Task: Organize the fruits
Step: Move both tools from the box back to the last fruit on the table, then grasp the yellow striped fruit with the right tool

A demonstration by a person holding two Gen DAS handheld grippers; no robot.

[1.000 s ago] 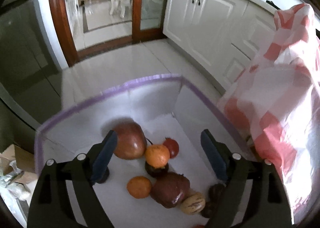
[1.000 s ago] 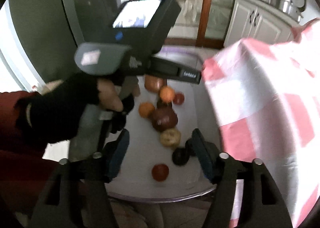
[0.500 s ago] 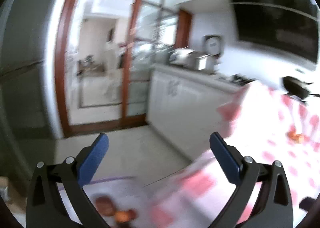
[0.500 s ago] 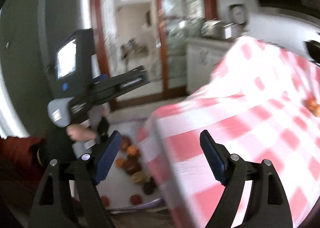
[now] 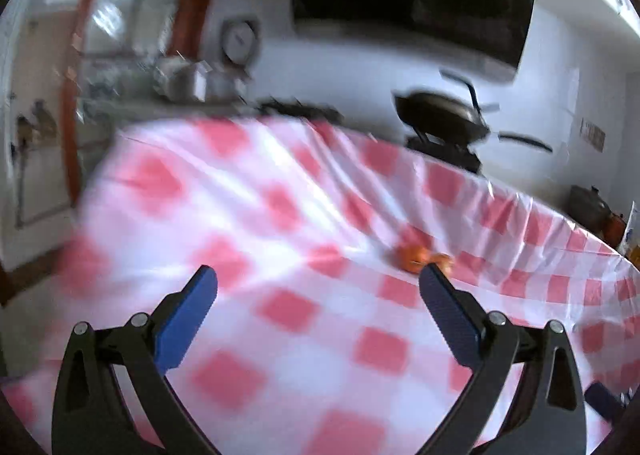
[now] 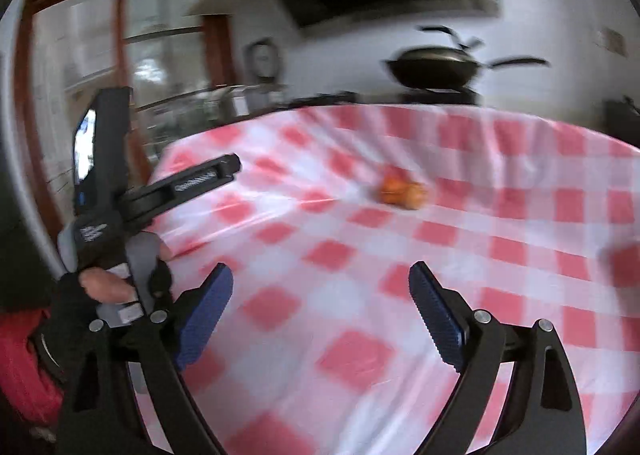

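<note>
**Both grippers empty, small orange fruits waiting mid-worktop**

Here we are over the worktop [image 6: 400, 295], draped in a red-and-white checked cloth, and both tools come in with nothing in them. The left gripper [image 5: 318, 285] has its blue pads spread wide, only cloth between them; its jaws have just been opening. Same story on the right gripper [image 6: 320, 287]: pads far apart, just been opening, nothing held. In the right wrist view a gloved hand [image 6: 100, 287] carries the left tool.

The target: a little cluster of orange fruits [image 6: 402, 193], sitting on the cloth near the middle of the worktop, well ahead of both grippers. From the left wrist view the fruits [image 5: 420, 257] show just beyond the right-hand pad. Blur makes it hard to count them; two looks likely, touching each other.

My read on handling: small, round, light, with a fairly firm skin that dents if squeezed hard. They should roll readily, and the glossy cloth probably lets them skid. Best bet is to straddle one fruit across its widest part, pads on opposite sides, and close gently. Taking the outer fruit first would avoid nudging its neighbour away.
</note>
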